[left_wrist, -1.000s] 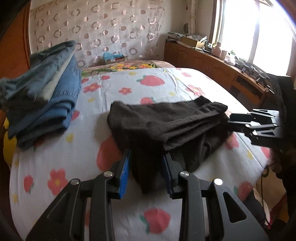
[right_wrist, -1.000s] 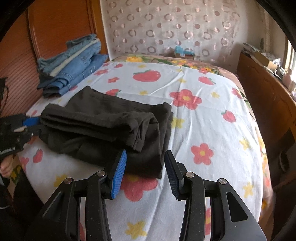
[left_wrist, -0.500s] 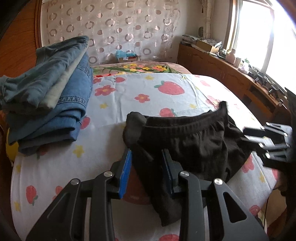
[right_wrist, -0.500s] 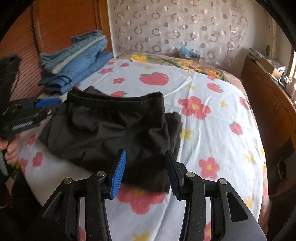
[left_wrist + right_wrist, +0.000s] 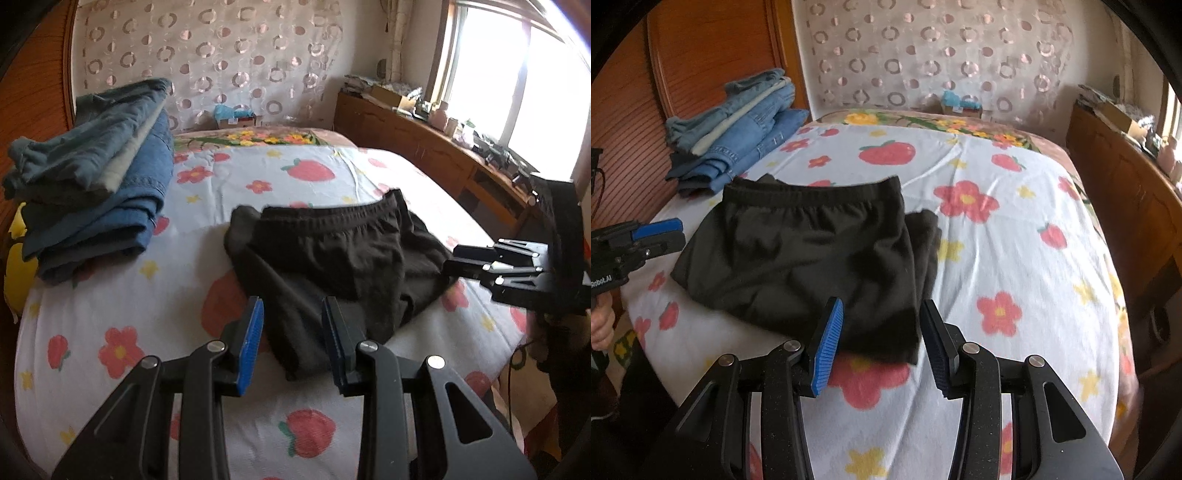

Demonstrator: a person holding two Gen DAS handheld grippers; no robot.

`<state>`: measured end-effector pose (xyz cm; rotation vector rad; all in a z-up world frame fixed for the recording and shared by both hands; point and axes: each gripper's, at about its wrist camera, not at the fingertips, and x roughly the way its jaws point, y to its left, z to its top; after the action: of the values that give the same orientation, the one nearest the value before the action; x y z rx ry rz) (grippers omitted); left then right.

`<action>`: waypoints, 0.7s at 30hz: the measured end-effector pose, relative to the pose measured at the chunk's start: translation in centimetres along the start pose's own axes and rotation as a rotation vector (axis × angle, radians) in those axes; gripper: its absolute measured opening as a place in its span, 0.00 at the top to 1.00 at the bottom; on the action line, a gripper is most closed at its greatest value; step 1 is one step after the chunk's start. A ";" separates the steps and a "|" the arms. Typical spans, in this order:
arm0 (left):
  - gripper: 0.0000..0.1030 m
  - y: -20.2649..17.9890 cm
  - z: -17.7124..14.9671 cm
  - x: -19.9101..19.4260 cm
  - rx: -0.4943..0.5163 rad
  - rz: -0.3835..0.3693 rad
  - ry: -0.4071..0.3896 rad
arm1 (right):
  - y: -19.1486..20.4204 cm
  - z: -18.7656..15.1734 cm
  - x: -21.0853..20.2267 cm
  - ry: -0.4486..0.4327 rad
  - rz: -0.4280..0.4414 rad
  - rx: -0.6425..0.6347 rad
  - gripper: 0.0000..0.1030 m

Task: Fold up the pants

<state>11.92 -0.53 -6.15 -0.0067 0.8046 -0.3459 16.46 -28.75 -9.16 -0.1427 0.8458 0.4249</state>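
At the upper left lies the jeans pile (image 5: 735, 129); in the middle of the bed (image 5: 1015, 221) our black pants (image 5: 812, 251) are now folded over, waistband up. Our left gripper (image 5: 291, 332) stays released. The jaws of our right gripper (image 5: 881, 332) have just been closing a little, gripping nothing, so we judge this fold finished.

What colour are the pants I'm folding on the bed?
Plain black, with a gathered elastic waistband; no pattern. The pants show best in the right wrist view.
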 end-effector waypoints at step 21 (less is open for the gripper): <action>0.37 1.4 -1.6 2.7 -0.017 0.052 0.039 | -0.9 -1.9 -0.5 -0.018 -0.030 0.019 0.98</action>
<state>12.94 0.21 -9.34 0.0054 0.8451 -0.2913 15.19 -30.26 -10.07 -0.1339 0.8285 0.3896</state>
